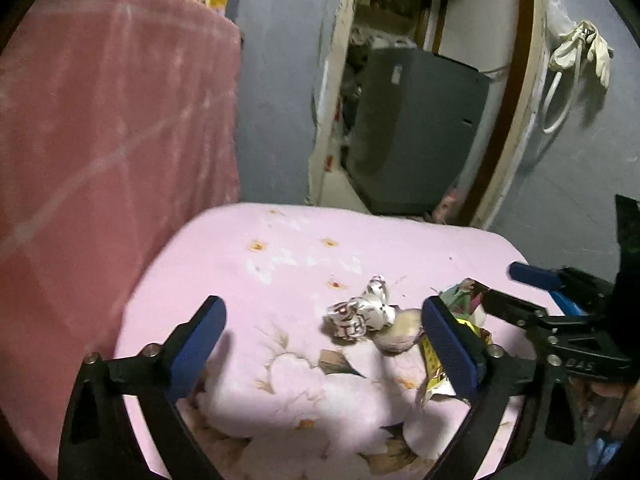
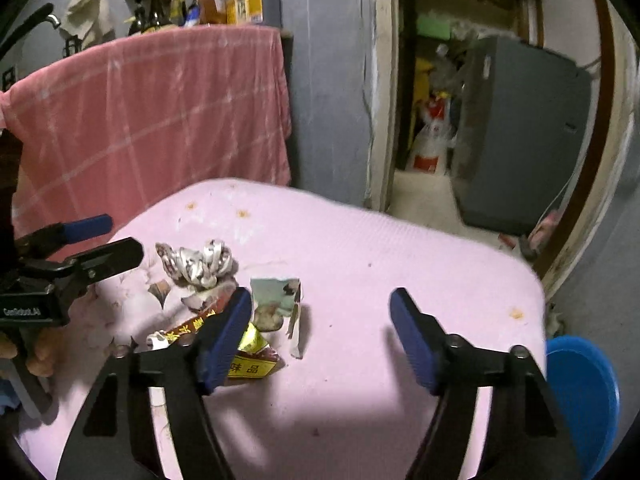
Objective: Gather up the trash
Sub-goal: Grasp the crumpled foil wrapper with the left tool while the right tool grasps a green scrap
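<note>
Trash lies in a small heap on a pink flowered cloth surface [image 2: 400, 248]. It holds a crumpled silvery wrapper [image 2: 200, 264], a torn greenish carton piece [image 2: 280, 304] and a yellow and red packet [image 2: 252, 360]. My right gripper [image 2: 320, 336] is open; its left finger overlaps the packet and the carton piece stands just inside it. My left gripper [image 1: 324, 344] is open, with the crumpled wrapper [image 1: 356, 314] and a pale round scrap [image 1: 400, 332] ahead, near its right finger. Each gripper shows in the other's view: the right [image 1: 494, 276] and the left [image 2: 120, 236].
A pink checked towel [image 2: 140, 120] hangs over a stand at the left, with bottles on top. Behind, a doorway shows a grey appliance [image 2: 520, 132]. A blue round stool [image 2: 580, 392] stands by the surface's right edge. A hand [image 2: 36, 356] holds the left gripper.
</note>
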Demonstrator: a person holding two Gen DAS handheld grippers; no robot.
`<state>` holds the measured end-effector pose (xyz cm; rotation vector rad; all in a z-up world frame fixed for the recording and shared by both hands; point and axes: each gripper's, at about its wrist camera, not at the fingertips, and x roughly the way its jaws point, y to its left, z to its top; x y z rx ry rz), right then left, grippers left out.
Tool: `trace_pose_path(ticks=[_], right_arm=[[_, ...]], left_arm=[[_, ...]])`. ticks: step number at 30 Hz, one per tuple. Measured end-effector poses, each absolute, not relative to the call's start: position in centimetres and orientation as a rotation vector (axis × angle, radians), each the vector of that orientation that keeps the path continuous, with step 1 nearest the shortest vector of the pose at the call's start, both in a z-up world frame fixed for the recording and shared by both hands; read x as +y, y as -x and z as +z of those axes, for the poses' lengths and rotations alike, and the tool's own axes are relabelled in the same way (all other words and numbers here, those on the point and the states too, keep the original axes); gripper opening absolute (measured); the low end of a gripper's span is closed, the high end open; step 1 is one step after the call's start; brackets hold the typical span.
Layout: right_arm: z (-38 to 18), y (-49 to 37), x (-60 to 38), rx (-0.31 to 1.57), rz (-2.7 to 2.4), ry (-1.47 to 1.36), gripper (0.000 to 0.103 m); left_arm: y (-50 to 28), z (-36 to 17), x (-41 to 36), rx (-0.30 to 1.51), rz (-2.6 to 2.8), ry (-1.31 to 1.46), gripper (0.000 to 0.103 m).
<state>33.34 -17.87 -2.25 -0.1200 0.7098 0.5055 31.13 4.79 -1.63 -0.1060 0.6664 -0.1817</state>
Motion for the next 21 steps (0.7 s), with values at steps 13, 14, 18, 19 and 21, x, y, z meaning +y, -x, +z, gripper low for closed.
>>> trace_pose_path(ticks=[13,14,18,19,21], right_arm=[[-3.7,-35.7,-17.8,0.851,0.587,0.039,0.050],[-3.8,-35.8,-17.8,0.855,0.587,0.034,0.048],[-4.0,-35.9,-17.5,0.871,0.602,0.035,0.029],[-4.0,-35.9,-17.4,0.871,0.606,0.041,0.022],[-4.0,-35.9,-17.0,0.871,0.605,0.060,0.013]], left_arm=[[-34.4,-3.1,3.3,0.782,-0.275,0.109,0.057],[-34.6,-3.1,3.2,0.787,-0.278,0.112,0.053],[-34.5,-3.2,3.4,0.797,-0.294,0.136,0.042],[-34.4,-3.2,3.5,0.798,-0.298,0.141,0.040],[-34.3,-3.2,3.4,0.797,-0.302,0.141,0.037]])
